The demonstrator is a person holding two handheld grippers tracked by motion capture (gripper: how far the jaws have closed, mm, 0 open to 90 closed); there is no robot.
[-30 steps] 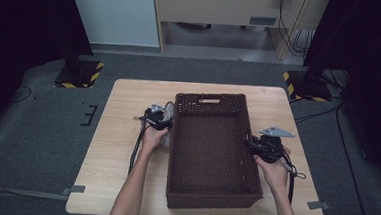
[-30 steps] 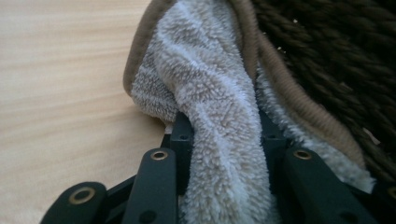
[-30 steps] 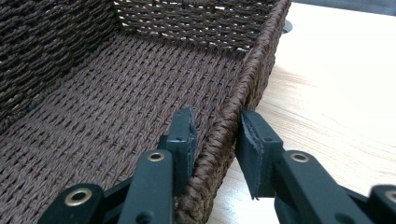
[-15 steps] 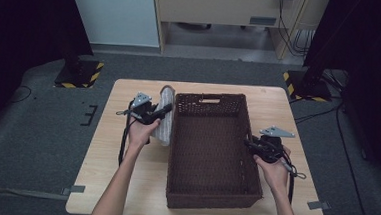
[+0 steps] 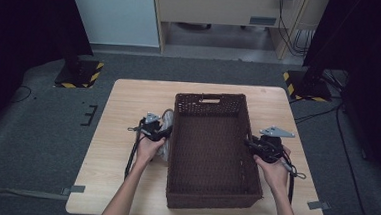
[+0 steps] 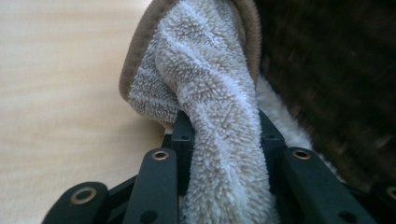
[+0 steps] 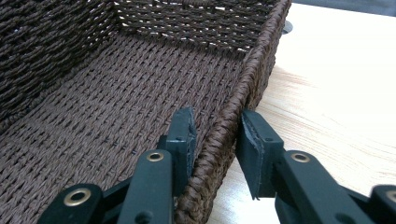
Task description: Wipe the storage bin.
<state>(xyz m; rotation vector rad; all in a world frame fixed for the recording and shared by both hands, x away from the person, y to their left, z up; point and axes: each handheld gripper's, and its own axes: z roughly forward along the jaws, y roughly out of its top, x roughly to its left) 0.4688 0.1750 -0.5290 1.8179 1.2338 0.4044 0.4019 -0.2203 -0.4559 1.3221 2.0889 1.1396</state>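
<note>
A fluffy grey-white towel (image 5: 167, 122) with a brown hem hangs just outside the left wall of a dark brown woven basket (image 5: 210, 96). My left gripper (image 5: 162, 132) is shut on it. In the left gripper view the towel (image 6: 210, 88) bunches between the jaws of the left gripper (image 6: 224, 128), with the basket (image 6: 327, 70) dark at the right. My right gripper (image 5: 250, 143) sits at the basket's right wall. In the right gripper view the right gripper (image 7: 217, 128) straddles the rim, one jaw inside the basket (image 7: 116, 93) and one outside, pressed on it.
The basket stands in the middle of a light wooden table (image 5: 129, 98), with bare wood at its left, right and far side. Beyond the table, black stands with yellow-striped bases (image 5: 80, 75) and cables (image 5: 318, 115) lie on the grey floor.
The left gripper swung the towel up and away over the table, then brought it back toward the person beside the basket's left wall. The right gripper stayed on the rim.
</note>
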